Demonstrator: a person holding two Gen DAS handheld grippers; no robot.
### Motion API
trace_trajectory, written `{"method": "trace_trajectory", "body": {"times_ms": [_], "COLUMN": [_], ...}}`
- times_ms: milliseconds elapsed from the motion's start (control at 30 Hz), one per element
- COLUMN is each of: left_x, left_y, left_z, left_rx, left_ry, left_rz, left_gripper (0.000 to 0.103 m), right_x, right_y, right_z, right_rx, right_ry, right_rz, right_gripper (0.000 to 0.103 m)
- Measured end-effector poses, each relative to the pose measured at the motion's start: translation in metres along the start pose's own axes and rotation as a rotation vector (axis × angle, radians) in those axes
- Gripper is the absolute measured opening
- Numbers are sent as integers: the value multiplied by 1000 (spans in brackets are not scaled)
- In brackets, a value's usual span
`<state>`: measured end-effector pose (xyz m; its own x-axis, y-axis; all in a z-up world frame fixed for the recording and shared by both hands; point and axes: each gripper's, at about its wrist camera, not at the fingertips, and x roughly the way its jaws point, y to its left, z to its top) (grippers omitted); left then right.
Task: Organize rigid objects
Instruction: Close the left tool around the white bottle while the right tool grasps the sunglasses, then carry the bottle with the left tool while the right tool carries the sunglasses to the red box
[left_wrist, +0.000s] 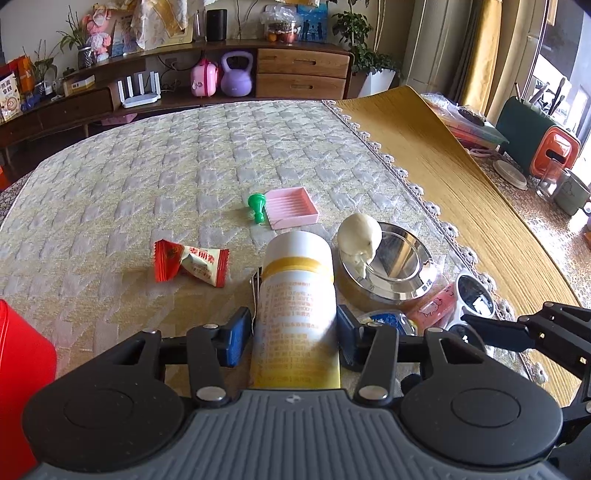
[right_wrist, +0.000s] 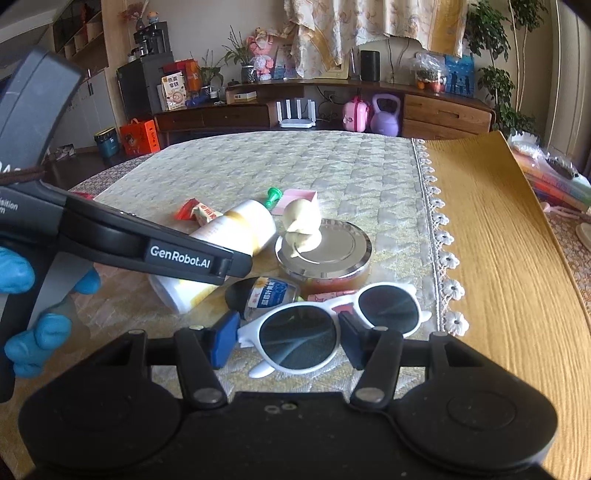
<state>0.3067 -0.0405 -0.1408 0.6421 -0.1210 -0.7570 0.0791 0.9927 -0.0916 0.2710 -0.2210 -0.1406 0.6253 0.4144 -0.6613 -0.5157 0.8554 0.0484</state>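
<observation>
My left gripper is shut on a white and yellow bottle that lies on the quilted cloth; it also shows in the right wrist view. My right gripper stands around the left lens of white sunglasses, its jaws wide and not pressing the frame. A round silver-lidded tin carries a cream figurine. A small blue-labelled bottle and a pink packet lie between tin and sunglasses.
A red and white candy wrapper, a green pawn and a pink ridged tray lie farther out on the cloth. A red box stands at the left edge. A yellow mat covers the table's right side.
</observation>
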Motion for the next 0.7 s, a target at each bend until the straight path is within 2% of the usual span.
{"method": "trace_trajectory", "body": {"times_ms": [67,333,700], "left_x": [-5,-34,-91], "left_y": [2,12,32], "left_z": [-2,-11,-27], "left_rx": [-4,-39,-90], "left_ry": [-3,-3,0], "left_rz": [-6,-14,-13], "left_gripper": [44,44,44], "right_x": [-7,-33,-70], "right_y": [3,14,51], "right_z": [-1,0,9], "right_rx": [-18,-51,-94], "right_ry": [-13,-32,-65], "right_rz": [-12,-8,66], "right_gripper": [57,57,57]}}
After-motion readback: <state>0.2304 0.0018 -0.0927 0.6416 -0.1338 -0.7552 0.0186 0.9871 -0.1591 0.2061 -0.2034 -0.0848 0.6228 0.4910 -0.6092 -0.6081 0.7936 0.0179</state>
